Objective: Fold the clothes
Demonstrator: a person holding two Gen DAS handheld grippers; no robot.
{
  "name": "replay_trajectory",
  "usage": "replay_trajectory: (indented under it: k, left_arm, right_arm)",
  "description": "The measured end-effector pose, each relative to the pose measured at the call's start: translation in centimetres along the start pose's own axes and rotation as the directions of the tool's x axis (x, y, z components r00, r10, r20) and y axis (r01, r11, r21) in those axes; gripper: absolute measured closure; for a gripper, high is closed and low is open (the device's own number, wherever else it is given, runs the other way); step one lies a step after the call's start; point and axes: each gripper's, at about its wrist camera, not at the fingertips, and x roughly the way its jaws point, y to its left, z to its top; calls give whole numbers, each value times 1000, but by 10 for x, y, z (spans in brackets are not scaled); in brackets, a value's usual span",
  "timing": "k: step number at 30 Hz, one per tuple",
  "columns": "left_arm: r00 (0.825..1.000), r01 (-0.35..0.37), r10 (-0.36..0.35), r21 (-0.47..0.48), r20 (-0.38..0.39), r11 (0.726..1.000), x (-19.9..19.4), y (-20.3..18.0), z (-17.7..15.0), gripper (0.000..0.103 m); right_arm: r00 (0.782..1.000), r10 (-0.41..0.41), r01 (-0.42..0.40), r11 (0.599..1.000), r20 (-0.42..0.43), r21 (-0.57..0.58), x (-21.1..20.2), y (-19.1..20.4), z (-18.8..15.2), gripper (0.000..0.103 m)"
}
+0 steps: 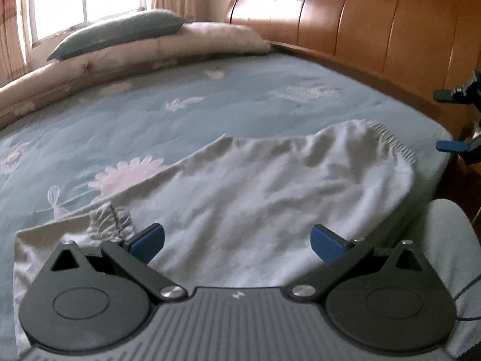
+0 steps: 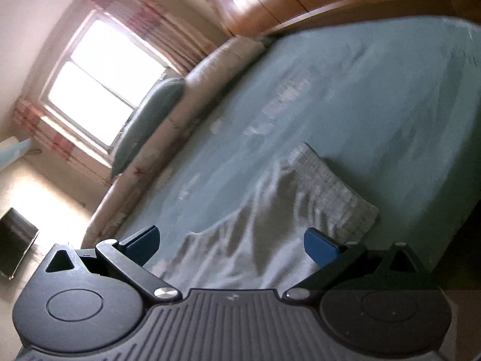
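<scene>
Your left gripper (image 1: pixel 237 242) hangs low over the near end of a pale grey garment (image 1: pixel 270 192), its jaws spread wide with nothing between the blue pads. The garment lies flat on the bed (image 1: pixel 210 105), a soft, thin fabric creased into shallow ripples, with a ribbed elastic band (image 1: pixel 396 144) along its far right edge and a gathered, puckered bit near your left finger. It sits at the near right part of the bed, close to the mattress edge.

Your right gripper (image 2: pixel 231 246) is tilted, so the room leans in its view; its jaws are also released and wide apart, holding nothing, above the same garment (image 2: pixel 240 240), whose ribbed band (image 2: pixel 333 186) shows as a knitted strip. From the left wrist view, that gripper's blue pads (image 1: pixel 448 146) peek in at the right edge.

The bed wears a teal sheet printed with pale flowers. A rolled floral quilt (image 1: pixel 150 51) and a teal pillow (image 1: pixel 120 33) lie along the far side, beside a slatted, glossy wooden headboard (image 1: pixel 360 21).
</scene>
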Motion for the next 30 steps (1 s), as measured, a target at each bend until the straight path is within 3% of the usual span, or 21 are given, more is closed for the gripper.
replay_trajectory:
  k: [5, 9, 19, 25, 30]
  left_arm:
    - [999, 30, -30, 7, 13, 1000, -5, -4, -3, 1]
    - [999, 30, -30, 41, 10, 999, 0, -12, -4, 1]
    - [995, 96, -88, 171, -52, 981, 43, -66, 20, 1]
    - [987, 158, -153, 305, -41, 939, 74, -120, 40, 1]
    - [980, 185, -198, 469, -20, 864, 98, -171, 46, 1]
  right_arm:
    - [999, 25, -24, 1000, 47, -18, -14, 13, 3, 0]
    - [1000, 9, -9, 1000, 9, 23, 0, -2, 0, 0]
    - [999, -28, 34, 979, -33, 203, 22, -79, -1, 0]
    - [997, 7, 14, 962, -74, 274, 41, -107, -1, 0]
    - [993, 60, -29, 953, -97, 301, 56, -116, -4, 0]
